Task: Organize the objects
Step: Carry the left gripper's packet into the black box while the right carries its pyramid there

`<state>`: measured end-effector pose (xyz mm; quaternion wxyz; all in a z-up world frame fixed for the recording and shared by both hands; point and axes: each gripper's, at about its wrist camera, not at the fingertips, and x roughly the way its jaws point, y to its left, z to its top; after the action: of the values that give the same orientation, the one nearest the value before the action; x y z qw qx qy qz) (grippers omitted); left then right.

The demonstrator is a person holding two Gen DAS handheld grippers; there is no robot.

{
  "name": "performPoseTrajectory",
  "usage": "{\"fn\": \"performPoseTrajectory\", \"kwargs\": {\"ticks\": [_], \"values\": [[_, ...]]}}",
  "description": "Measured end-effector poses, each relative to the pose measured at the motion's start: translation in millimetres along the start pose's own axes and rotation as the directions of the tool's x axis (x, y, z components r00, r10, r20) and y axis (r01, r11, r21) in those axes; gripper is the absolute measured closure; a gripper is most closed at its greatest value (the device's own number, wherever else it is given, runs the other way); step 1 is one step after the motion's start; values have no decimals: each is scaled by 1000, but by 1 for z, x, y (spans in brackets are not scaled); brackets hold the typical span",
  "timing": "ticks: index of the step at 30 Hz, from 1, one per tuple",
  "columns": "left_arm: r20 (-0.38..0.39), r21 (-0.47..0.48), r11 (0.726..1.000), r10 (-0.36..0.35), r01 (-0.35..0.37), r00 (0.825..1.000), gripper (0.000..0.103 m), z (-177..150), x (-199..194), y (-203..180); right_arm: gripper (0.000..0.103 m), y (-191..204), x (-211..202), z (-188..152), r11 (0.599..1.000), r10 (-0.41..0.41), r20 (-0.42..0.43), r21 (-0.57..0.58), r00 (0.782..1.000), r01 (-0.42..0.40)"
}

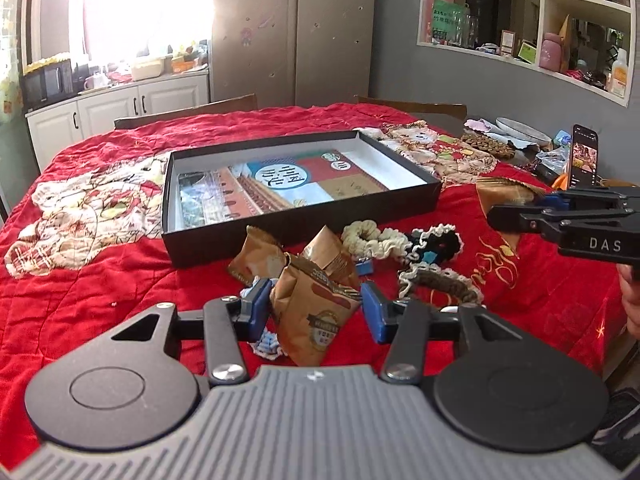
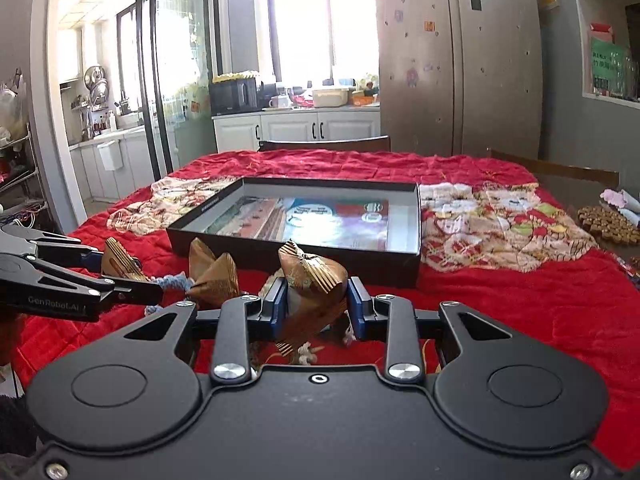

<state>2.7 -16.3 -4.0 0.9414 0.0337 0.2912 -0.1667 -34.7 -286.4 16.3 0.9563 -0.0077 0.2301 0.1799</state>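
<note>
A shallow black box [image 1: 304, 236] with a printed sheet inside lies open on the red quilt; it also shows in the right wrist view [image 2: 296, 258]. My left gripper [image 1: 316, 314] has its blue pads on both sides of a brown snack packet [image 1: 316, 320] near the table's front. My right gripper [image 2: 316, 306] is shut on another brown packet [image 2: 314, 280] and holds it above the quilt. In the left wrist view it [image 1: 520, 208] is at the right with that packet [image 1: 506, 192]. Two more brown packets [image 1: 256, 256] and several crocheted scrunchies [image 1: 376, 238] lie in front of the box.
A phone [image 1: 585, 158] stands upright at the table's right edge beside a beaded mat [image 1: 486, 144] and a plate [image 1: 522, 128]. Wooden chair backs [image 1: 192, 114] stand behind the table. A fridge [image 1: 296, 28] and white cabinets [image 1: 120, 108] are further back.
</note>
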Motion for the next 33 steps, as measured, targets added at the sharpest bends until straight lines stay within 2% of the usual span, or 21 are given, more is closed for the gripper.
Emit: {"fn": "performPoseTrajectory", "kwargs": {"ticks": [8,16,26,33], "values": [[14,16,1000,-3,2,1000,52,12,3,0,73,3,2,13,999,-5,29,-32,1000,6],[37,18,1000,24,-24,999,52,29,13,8,73,6,13,31,998,3,55,-63,998,0],[47,-33,999,30,-28,998,52,52,37,24,73,1,46,50,998,19,50,-62,999,-16],[62,-60,997,59,-55,996,52,68,57,36,73,-8,77,60,999,8,39,-41,999,-6]]}}
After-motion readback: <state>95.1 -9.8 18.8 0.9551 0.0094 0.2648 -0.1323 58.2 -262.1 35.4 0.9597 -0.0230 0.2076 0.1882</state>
